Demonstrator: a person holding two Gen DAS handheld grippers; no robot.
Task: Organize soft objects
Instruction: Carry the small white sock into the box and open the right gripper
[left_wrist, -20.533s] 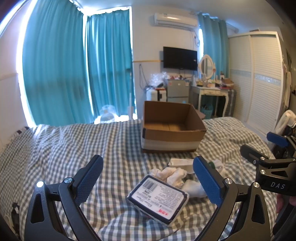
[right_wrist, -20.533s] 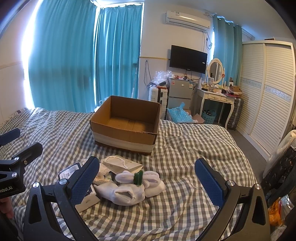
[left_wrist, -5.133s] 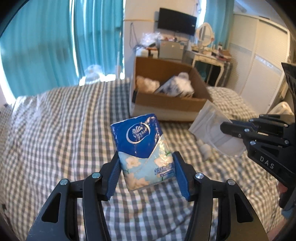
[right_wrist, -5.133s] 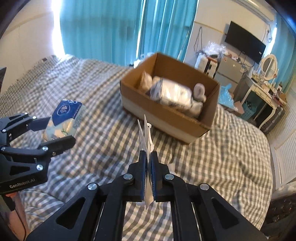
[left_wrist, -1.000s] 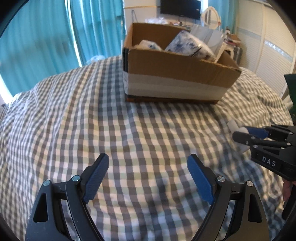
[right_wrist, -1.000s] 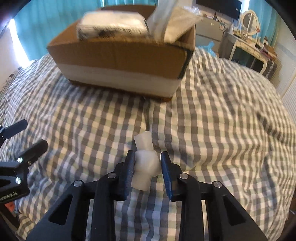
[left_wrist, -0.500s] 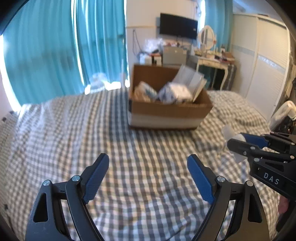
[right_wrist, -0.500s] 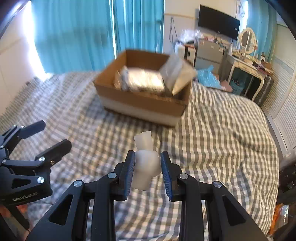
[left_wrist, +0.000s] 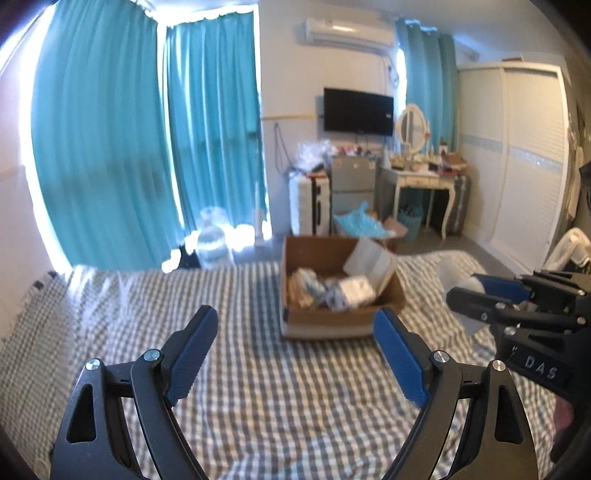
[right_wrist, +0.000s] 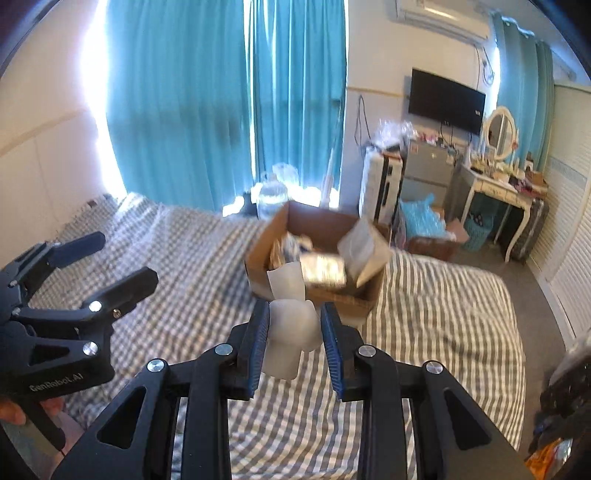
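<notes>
White soft roll (right_wrist: 293, 325) pinched in right gripper (right_wrist: 294, 334) jaws; left gripper (left_wrist: 295, 350) jaws spread, empty. Best carried fully over cardboard box (right_wrist: 317, 295) — released low, clear of the leaning packet.

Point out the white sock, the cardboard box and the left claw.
white sock (right_wrist: 293, 321), right wrist view, its pinched middle.
cardboard box (left_wrist: 332, 319), left wrist view, its front wall.
left claw (left_wrist: 295, 349), left wrist view, midway between open fingertips.

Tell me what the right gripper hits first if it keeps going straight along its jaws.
Most likely the cardboard box. The right gripper, shut on a white sock, points at the box's near corner, with only checked bedspread showing between them. Depth is uncertain in this fisheye view.
</notes>
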